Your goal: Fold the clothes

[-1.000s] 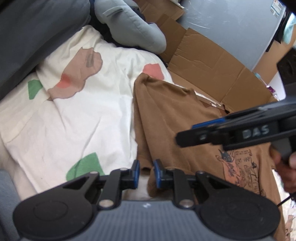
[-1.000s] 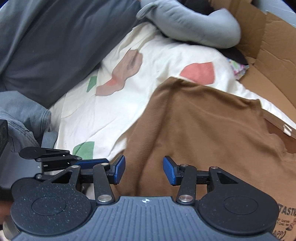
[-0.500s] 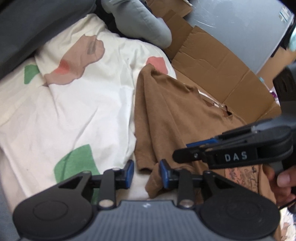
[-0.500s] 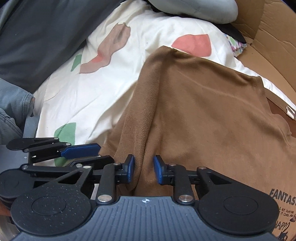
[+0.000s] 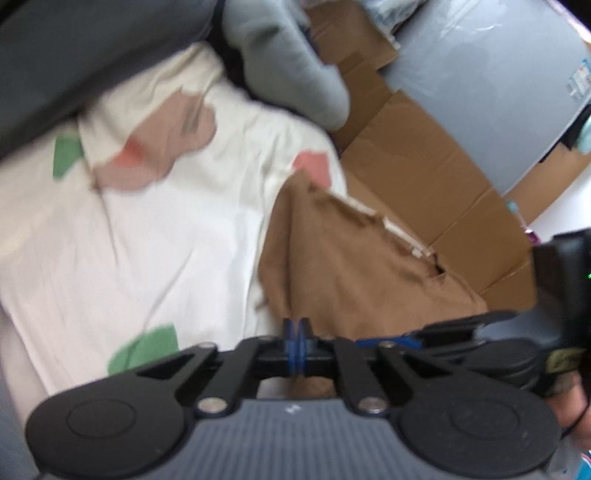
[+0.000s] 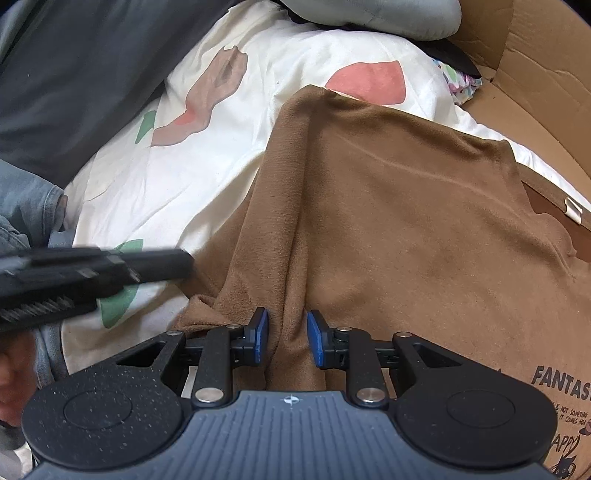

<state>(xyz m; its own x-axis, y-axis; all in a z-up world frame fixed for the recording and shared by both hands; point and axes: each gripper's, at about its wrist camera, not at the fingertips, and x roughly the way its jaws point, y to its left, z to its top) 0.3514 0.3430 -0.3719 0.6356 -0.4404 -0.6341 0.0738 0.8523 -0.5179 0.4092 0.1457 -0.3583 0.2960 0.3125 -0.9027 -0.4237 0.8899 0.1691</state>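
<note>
Nearest the left wrist camera, the left tongs [image 5: 295, 345] have their blue pads pressed together, pinching an edge of the brown shirt [image 6: 406, 221] at its near left side. Just beside them, in the right wrist view, the right tongs [image 6: 288, 341] stand partly open, the blue pads astride a raised ridge of the same shirt, with gaps showing on both sides, so they straddle the cloth without clamping it. A person's hand [image 5: 576, 410] shows at the right edge of the left view, behind the right tool's body. Beyond both tongs the shirt lies spread, printed side up, on a white bedsheet [image 6: 177, 192] patterned with green, pink and tan patches; its neckline and a small white label point toward the far right. Farther off, a grey pillow [image 6: 388, 14] rests at the sheet's far end, dark grey fabric [image 6: 85, 74] lies to the left, and flattened cardboard [image 5: 436, 173] lies to the right.
</note>
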